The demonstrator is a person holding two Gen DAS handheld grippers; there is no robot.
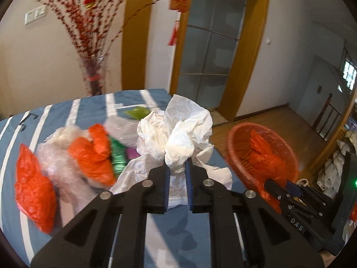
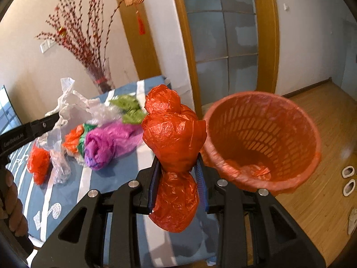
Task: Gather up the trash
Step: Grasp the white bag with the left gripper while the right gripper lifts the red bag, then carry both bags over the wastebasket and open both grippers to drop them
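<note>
My left gripper (image 1: 177, 163) is shut on a crumpled white plastic bag (image 1: 178, 129), held above the blue striped tablecloth (image 1: 67, 111). My right gripper (image 2: 178, 163) is shut on a crumpled red plastic bag (image 2: 174, 138), beside the rim of a red slatted trash basket (image 2: 263, 138) lined with red plastic. In the left wrist view the right gripper (image 1: 287, 187) and its red bag (image 1: 265, 156) are in front of the basket (image 1: 238, 138). Loose trash lies on the table: red bags (image 1: 33, 178), clear wrap (image 1: 58, 156), a purple bag (image 2: 107, 143), green pieces (image 2: 131, 109).
A glass vase of red-berry branches (image 1: 93, 76) stands at the table's far edge. The basket stands off the table's right side over a wood floor (image 2: 323, 156). Wooden-framed glass doors (image 1: 209, 44) are behind. Slippers (image 2: 348, 178) lie on the floor at right.
</note>
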